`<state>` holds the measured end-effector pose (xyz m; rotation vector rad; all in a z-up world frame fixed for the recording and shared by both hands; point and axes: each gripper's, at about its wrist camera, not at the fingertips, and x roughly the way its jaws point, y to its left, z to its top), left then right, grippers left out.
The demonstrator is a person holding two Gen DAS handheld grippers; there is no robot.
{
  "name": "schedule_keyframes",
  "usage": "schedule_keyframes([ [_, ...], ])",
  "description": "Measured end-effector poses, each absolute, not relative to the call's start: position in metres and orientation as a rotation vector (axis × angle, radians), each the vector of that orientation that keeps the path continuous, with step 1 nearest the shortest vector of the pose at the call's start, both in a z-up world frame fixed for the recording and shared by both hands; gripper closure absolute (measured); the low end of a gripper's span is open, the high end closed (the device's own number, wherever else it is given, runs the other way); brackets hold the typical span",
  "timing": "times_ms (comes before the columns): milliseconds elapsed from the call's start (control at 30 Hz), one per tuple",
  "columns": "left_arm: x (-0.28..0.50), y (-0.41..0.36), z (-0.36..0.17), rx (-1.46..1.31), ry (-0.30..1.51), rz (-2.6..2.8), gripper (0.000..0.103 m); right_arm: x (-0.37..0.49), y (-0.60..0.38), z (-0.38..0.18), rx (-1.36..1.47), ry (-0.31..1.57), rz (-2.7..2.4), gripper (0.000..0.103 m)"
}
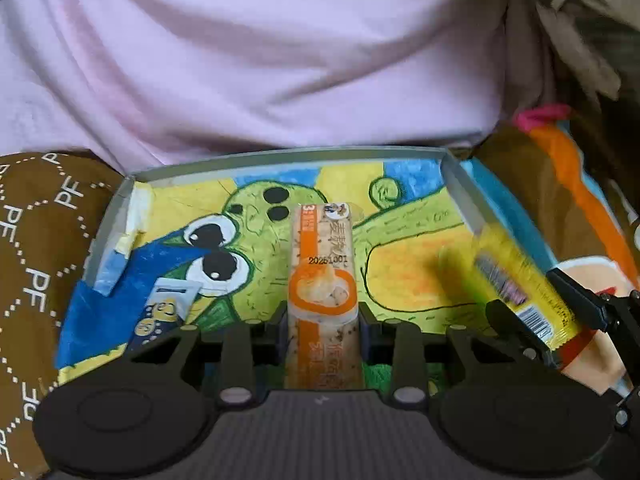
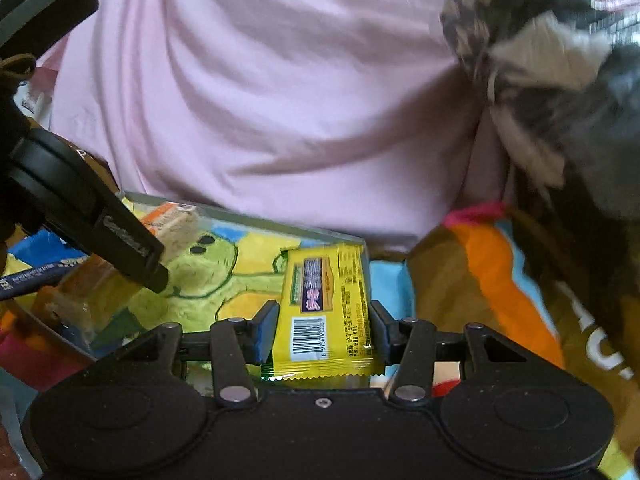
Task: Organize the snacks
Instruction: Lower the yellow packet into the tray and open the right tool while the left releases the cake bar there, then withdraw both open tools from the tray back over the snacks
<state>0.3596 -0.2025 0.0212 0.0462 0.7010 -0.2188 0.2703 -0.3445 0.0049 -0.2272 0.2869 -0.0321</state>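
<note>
On the far left of the left wrist view lay a brown cloth [image 1: 28, 248] printed with PF letters, right up against the tray [image 1: 280, 156]. The tray's floor carried a drawing of a green, big-eyed creature. Inside its left corner sat a blue packet [image 1: 160, 308], tilted, one end toward the near edge.

Centre stage: the left gripper [image 1: 322, 320] was clamped on the orange-and-beige snack bar [image 1: 322, 264], jaws pressed to both its long sides. The bar's long axis ran straight away from the camera, along the fingers, far end pointing at the tray's back wall and the pink fabric [image 1: 248, 52] beyond. Whether it touched the tray floor could not be told.

Further right, the yellow snack packet [image 1: 516, 280] showed blurred at the tray's right wall, held by the right gripper [image 1: 536, 312].

In the right wrist view, the left gripper's finger [image 2: 128, 244] crossed the upper left over the tray [image 2: 256, 220]. The right gripper [image 2: 324, 332] was closed on the yellow snack packet [image 2: 326, 300], pads on both long edges, barcode end nearest the camera, far end pointing to the tray's back right corner. An orange and brown bag [image 2: 480, 280] lay to the right, outside the tray.
</note>
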Motion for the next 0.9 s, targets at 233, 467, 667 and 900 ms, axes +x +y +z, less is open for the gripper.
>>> schedule_keyframes([
  [233, 0.361, -0.203, 0.005, 0.030, 0.715, -0.191, 0.066, 0.280, -0.348, -0.010, -0.188, 0.345, 0.003, 0.069],
  [467, 0.358, -0.201, 0.010, 0.009, 0.705, -0.175, 0.045, 0.281, -0.348, -0.011, -0.165, 0.337, -0.003, 0.055],
  [667, 0.341, -0.190, 0.030, -0.012, 0.658, -0.156, 0.019, 0.271, -0.347, 0.005, -0.143, 0.313, -0.021, 0.029],
  [900, 0.308, -0.164, 0.061, -0.039, 0.582, -0.126, 0.002, 0.237, -0.344, 0.040, -0.095, 0.181, -0.070, 0.001],
])
